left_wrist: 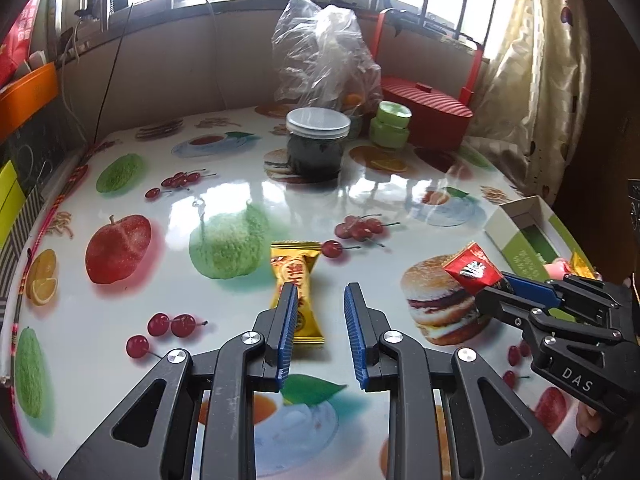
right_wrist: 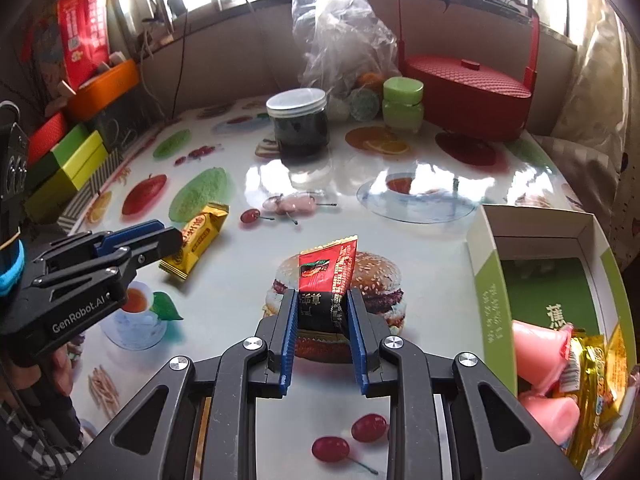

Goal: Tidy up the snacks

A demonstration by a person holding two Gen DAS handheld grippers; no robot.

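My right gripper [right_wrist: 323,300] is shut on a red and black snack packet [right_wrist: 328,272] and holds it above the table; the packet also shows in the left wrist view [left_wrist: 472,268]. My left gripper [left_wrist: 321,294] is open, just above a yellow snack bar [left_wrist: 296,280] that lies on the fruit-print tablecloth; its left fingertip overlaps the bar. The bar also shows in the right wrist view [right_wrist: 198,240]. A green and white open box [right_wrist: 492,280] at the right holds pink jelly cups [right_wrist: 540,344] and gold-wrapped snacks [right_wrist: 588,376].
A dark jar with a white lid [left_wrist: 316,144], a green jar [left_wrist: 390,124], a clear plastic bag [left_wrist: 324,52] and a red lidded basket [left_wrist: 428,108] stand at the back. Coloured boxes [right_wrist: 68,160] line the left edge.
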